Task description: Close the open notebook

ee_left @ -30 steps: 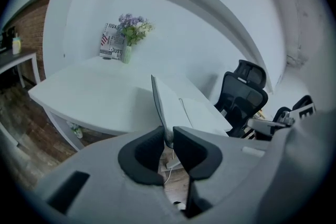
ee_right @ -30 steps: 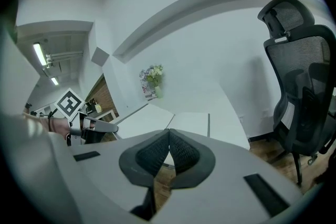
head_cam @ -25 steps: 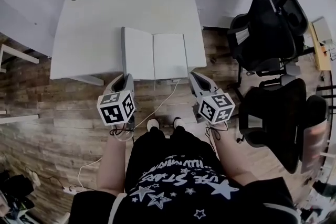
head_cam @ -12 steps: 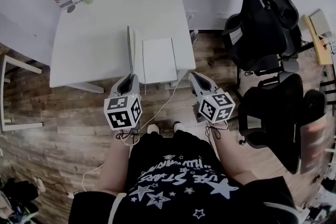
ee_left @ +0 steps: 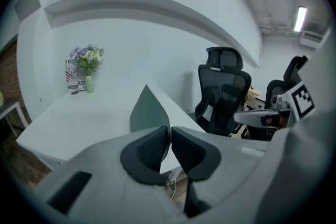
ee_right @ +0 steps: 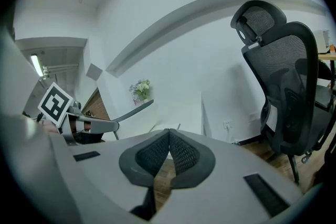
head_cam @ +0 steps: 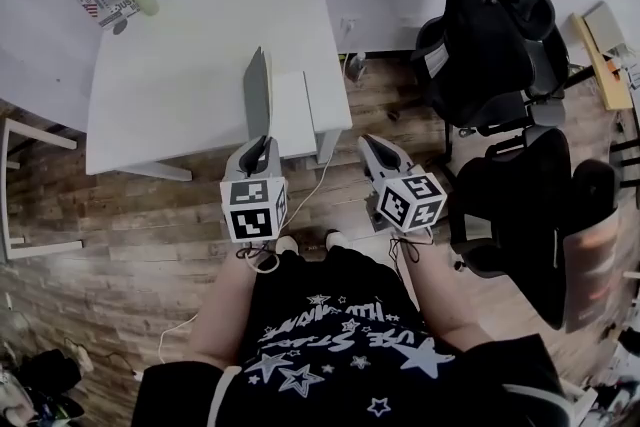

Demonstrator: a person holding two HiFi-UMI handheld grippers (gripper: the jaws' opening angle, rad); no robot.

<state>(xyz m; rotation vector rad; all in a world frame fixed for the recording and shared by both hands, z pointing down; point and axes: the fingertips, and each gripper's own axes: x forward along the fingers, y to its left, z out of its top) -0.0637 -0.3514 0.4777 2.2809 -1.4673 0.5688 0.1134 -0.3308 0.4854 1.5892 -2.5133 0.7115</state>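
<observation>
And over it comes! The notebook (head_cam: pixel 296 115), at the counter's (head_cam: pixel 180 65) near right corner, lay flat open a second ago. Now its left cover (head_cam: pixel 258 83) stands on edge, swung up by the left gripper (head_cam: pixel 254 146), whose fingers have just been tightening and sit pinched on the cover's near edge. About halfway shut, I'd say: the cover only needs laying down.

The right gripper (head_cam: pixel 373 144) hangs just off the counter's near edge, fingers together, empty.

The count: one notebook, one flower vase (head_cam: pixel 146 3) at the counter's far left corner, two black chairs (head_cam: pixel 490 35) right of the counter, two grippers.
</observation>
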